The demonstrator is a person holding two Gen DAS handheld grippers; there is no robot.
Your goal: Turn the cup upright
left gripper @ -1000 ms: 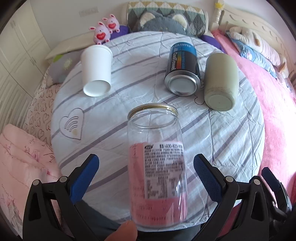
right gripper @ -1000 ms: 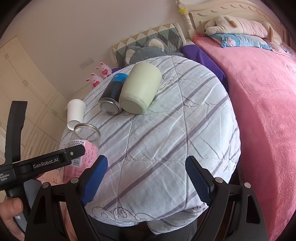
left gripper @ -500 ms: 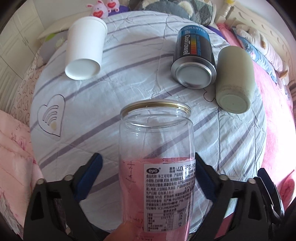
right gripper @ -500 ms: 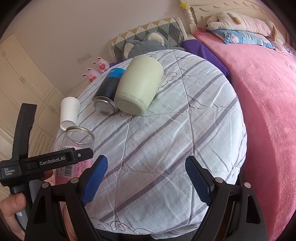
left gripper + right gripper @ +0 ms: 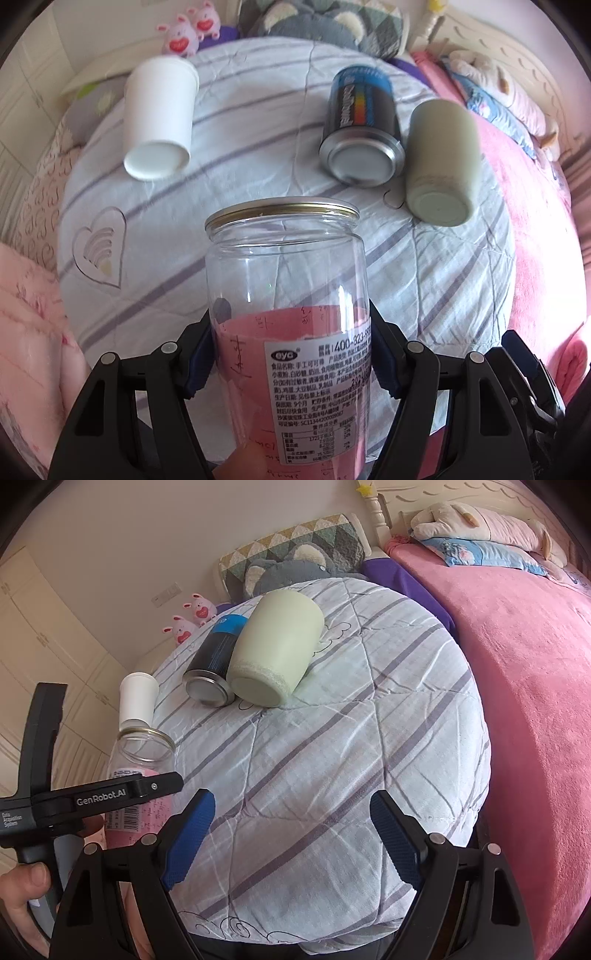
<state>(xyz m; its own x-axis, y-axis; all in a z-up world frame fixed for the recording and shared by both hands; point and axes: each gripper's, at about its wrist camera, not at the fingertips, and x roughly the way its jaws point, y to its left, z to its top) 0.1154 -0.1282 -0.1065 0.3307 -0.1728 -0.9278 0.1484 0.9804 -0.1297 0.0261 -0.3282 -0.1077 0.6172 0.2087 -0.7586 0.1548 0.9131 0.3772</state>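
Now | left tongs (image 5: 290, 354) clamp clear pink-labelled jar (image 5: 286, 295), upright | right tongs (image 5: 291, 834) wide, holding nothing

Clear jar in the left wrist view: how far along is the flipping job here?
Done: the clear jar stands mouth-up. In hand: the left gripper is closed on its labelled lower body. Left: the white paper cup, dark can and pale green cup all sit mouth-down; the right gripper is open and holds nothing.

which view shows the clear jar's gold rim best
The left wrist view: the clear jar stands upright, filling the centre, between the left gripper fingers, its gold rim fully visible. The right wrist view shows it small at the left edge, partly hidden by that gripper's body.
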